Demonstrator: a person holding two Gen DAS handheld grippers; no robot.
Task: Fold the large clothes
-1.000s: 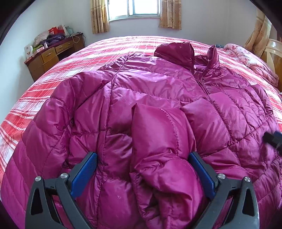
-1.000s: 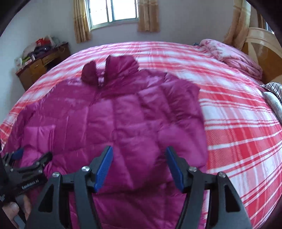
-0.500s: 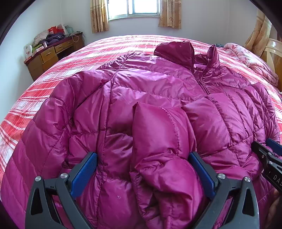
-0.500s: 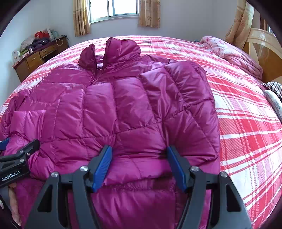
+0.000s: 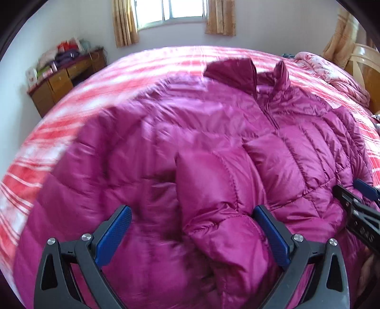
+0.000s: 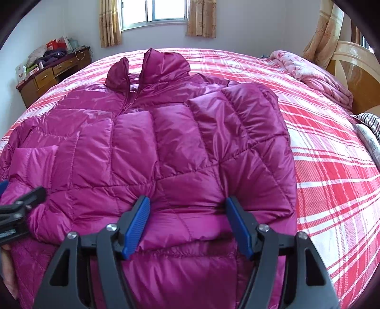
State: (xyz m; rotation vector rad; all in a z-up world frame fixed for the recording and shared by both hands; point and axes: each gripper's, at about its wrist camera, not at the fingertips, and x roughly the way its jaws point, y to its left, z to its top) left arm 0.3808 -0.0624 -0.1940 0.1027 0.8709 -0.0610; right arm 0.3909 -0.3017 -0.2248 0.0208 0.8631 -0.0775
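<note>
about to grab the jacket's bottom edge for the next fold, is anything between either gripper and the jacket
Nothing visible. The left gripper and the right gripper both sit open directly over the magenta puffer jacket, with only its own folded-in sleeve bunched between the left fingers.

Bedroom in a home. A large bed (image 6: 332,190) with a red-and-white plaid cover fills the room; a wooden headboard (image 6: 356,71) stands at right, a cluttered wooden dresser (image 6: 52,73) at left, and a curtained window (image 6: 163,12) on the far wall.
</note>
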